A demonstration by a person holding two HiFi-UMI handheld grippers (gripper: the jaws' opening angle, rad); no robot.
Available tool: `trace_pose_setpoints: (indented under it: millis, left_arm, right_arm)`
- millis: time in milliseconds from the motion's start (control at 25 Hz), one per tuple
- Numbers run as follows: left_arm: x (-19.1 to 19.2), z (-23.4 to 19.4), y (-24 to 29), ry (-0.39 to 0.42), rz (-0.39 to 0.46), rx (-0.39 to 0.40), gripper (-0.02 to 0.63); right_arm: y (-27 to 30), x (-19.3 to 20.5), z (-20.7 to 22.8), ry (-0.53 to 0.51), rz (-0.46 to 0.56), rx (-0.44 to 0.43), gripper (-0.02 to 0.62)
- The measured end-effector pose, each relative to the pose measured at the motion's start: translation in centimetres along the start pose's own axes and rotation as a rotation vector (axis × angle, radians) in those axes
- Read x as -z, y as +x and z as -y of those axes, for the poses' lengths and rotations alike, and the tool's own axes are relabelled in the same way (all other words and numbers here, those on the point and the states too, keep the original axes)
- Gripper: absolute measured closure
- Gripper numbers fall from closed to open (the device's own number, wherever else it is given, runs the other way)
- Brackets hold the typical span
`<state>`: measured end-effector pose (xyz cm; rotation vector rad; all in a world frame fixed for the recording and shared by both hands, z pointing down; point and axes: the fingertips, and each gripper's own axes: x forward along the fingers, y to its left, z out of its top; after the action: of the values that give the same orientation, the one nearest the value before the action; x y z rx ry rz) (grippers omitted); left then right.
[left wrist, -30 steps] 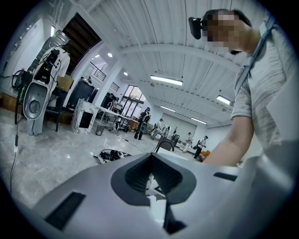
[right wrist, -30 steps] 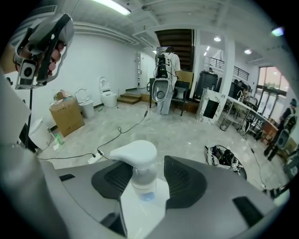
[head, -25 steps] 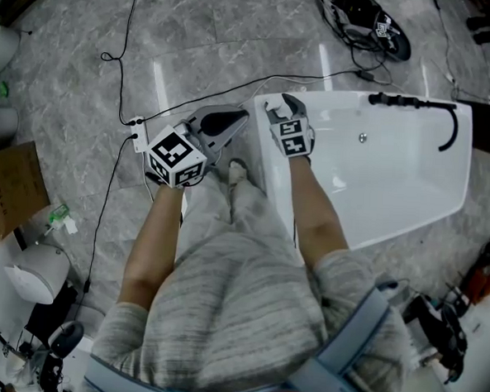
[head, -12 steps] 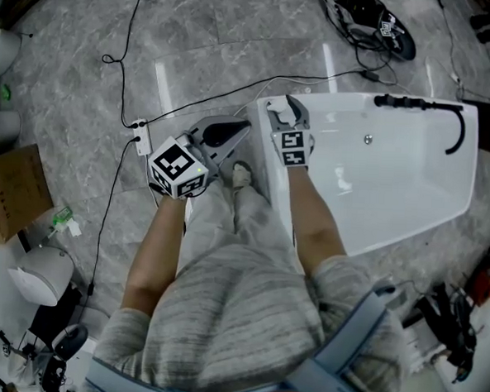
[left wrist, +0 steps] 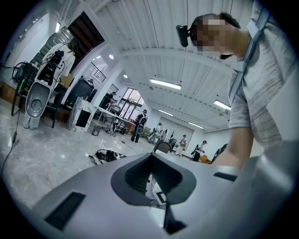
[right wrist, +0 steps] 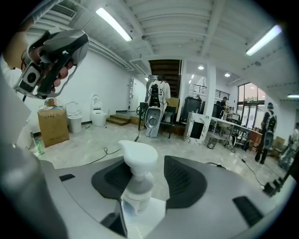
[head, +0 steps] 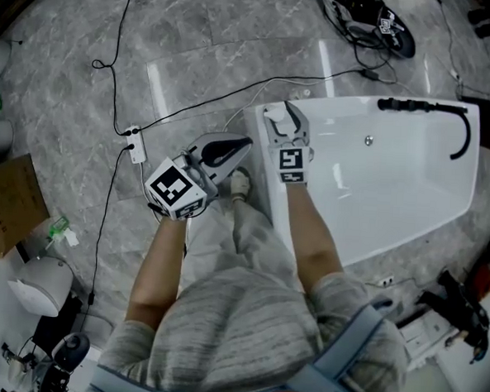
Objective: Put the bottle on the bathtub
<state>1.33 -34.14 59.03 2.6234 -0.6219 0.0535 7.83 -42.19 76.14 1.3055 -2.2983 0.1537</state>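
The person is standing beside a white, glossy bathtub [head: 411, 185] on a grey marble-tiled floor [head: 197, 39], holding one hand-held gripper in each hand. The right hand-held gripper [head: 282, 123] is reaching over the near corner of the bathtub, where a small white plastic pump bottle [head: 274, 112] is standing upright on the flat rim.

In the right gripper view the bottle [right wrist: 137, 184] is standing on the white rim [right wrist: 158, 212] between the jaws of the right hand-held gripper [right wrist: 150, 179]. The jaws are spread apart. The bottle is sitting close to the left dark pad, while a clear strip of floor is showing between it and the right pad, so the bottle is not being squeezed: this hand-held gripper is released around it.

The left hand-held gripper [head: 245, 141] is hanging just outside the tub, over the floor and beside the person's foot, pointing toward the tub's corner. In the left gripper view its jaws [left wrist: 153, 163] are pressed together with nothing between them, so it is clenched and empty; a bit of the other gripper's square marker is peeking through the notch behind the pads.

A black faucet with a curved black hose [head: 424, 105] is lying along the far end of the tub. A thin black cable [head: 201, 101] is running across the floor to a white power strip [head: 135, 141], and a brown cardboard box [head: 9, 201] is sitting at the left edge.
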Motion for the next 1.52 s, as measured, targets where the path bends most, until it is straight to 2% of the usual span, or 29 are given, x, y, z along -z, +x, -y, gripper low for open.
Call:
trace_pose_setpoints:
  millis: [80, 320, 760, 1240, 1520]
  left_arm:
    - [0.5, -0.5, 0.1, -0.003, -0.002, 0.0, 0.603]
    - [1.5, -1.9, 0.3, -0.016, 0.001, -0.009, 0.603]
    - [2.5, -3.1, 1.2, -0.025, -0.001, -0.016, 0.603]
    - [2.0, -2.7, 0.7, -0.027, 0.006, -0.029, 0.603]
    - [0.8, -1.9, 0.1, -0.013, 0.014, -0.039, 0.603]
  right_arm:
    - [0.2, -0.2, 0.0, 0.003, 0.027, -0.004, 0.407]
    - [0.0, 0.0, 0.1, -0.078, 0.037, -0.029, 0.407]
    - [-0.7, 0.4, -0.3, 0.027, 0.075, -0.076, 0.407]
    - [-4.0, -0.3, -1.2, -0.018, 0.053, -0.101, 0.407]
    - [-6.8, -2.6, -0.8, 0.023, 0.063, -0.092, 0.407]
